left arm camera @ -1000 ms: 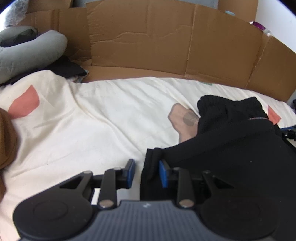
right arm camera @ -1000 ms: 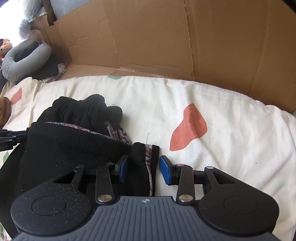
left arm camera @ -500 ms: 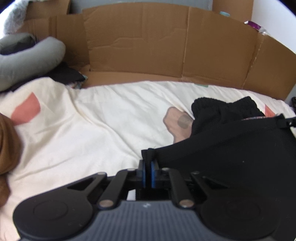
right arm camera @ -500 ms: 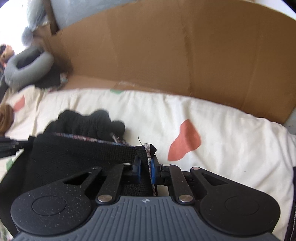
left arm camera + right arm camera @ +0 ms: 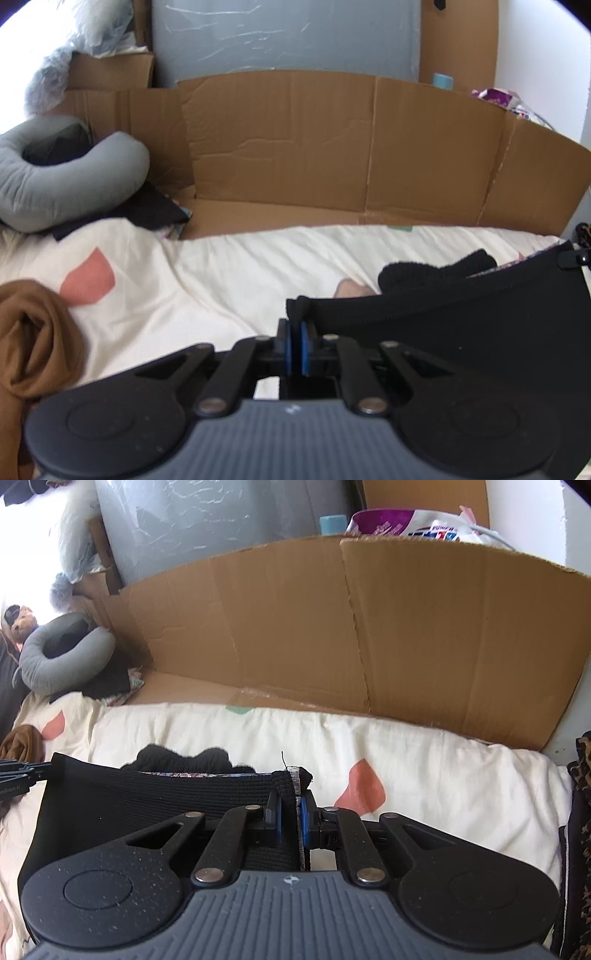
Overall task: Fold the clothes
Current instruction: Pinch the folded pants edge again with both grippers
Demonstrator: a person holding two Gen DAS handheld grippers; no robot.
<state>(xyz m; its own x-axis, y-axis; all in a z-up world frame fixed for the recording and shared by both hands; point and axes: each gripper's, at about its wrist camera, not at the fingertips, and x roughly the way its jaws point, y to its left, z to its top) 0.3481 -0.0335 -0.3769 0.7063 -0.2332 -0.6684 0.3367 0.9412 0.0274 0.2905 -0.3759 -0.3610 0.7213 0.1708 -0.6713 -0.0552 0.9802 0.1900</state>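
Both hand-held grippers (image 5: 294, 345) (image 5: 289, 821) clamped on black garment (image 5: 461, 332) corners, apparently lifted.

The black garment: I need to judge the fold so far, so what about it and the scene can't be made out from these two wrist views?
- Black garment: its lower part, hidden behind the left gripper body and cut off by the left wrist view's edge.
- Its type: only a stretched edge shows in the right wrist view.
- Right gripper: pads partly covered by fabric.
- Brown cloth: cut off at the left edge.
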